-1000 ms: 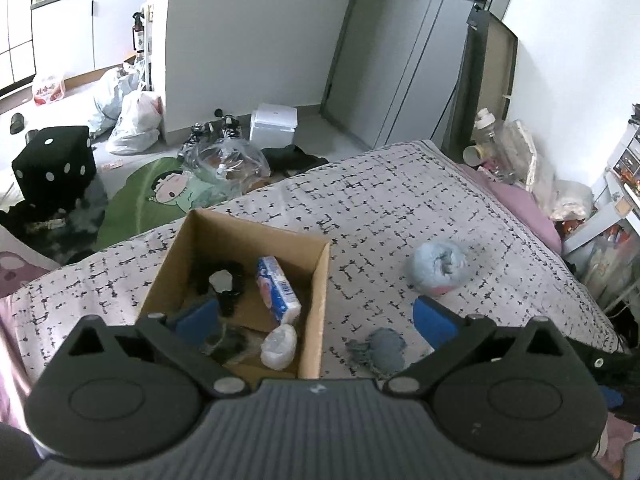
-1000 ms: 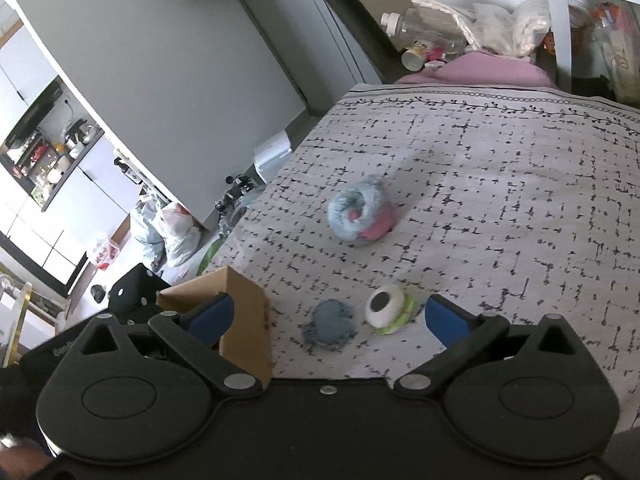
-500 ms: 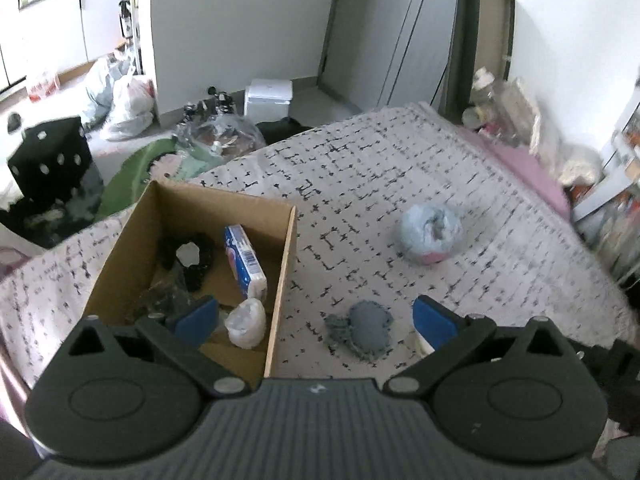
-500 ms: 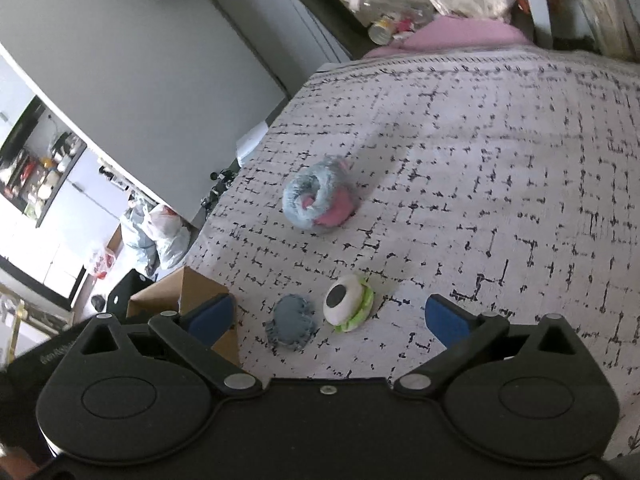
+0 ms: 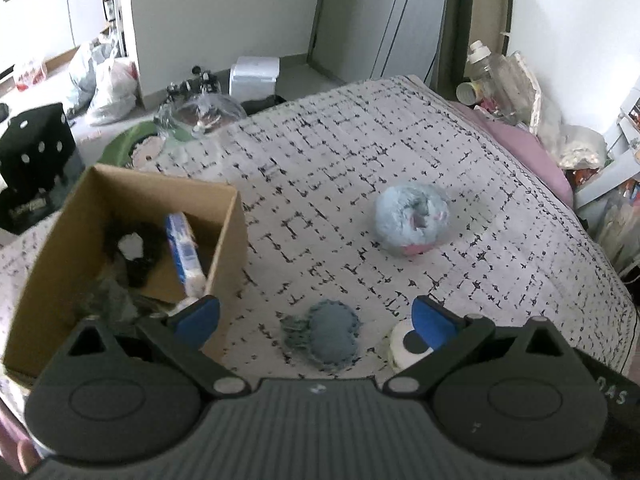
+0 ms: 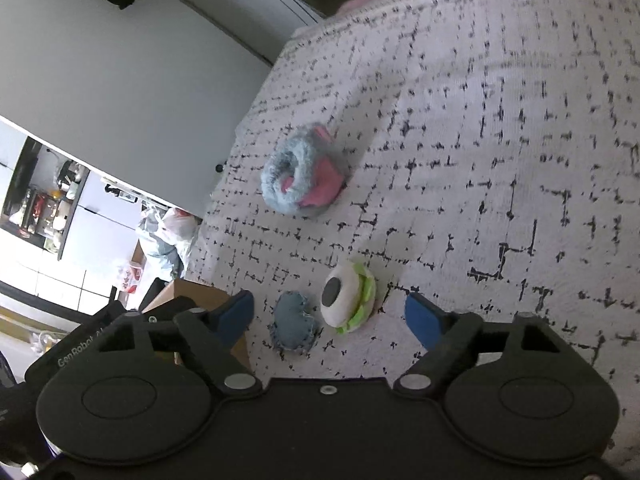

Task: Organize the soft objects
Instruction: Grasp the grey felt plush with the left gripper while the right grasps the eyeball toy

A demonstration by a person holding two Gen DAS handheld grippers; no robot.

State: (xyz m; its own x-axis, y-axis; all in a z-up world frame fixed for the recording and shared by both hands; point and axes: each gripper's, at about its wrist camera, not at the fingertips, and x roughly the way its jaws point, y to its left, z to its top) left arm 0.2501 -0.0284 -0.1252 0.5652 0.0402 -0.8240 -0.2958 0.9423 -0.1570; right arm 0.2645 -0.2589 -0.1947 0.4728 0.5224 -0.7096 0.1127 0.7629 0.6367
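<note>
Denim pad (image 6: 294,326) and eye toy (image 6: 349,297) lie between right tool's (image 6: 329,318) spread fingers, nothing pinched

A: Any text readable?
B: "GenRobot A…" in white on the left gripper (image 6: 120,344) body, cut off by the right one's arm.
A: Anything else?
B: Letters like "DAS" on the right gripper (image 5: 612,394), uncertain.
</note>
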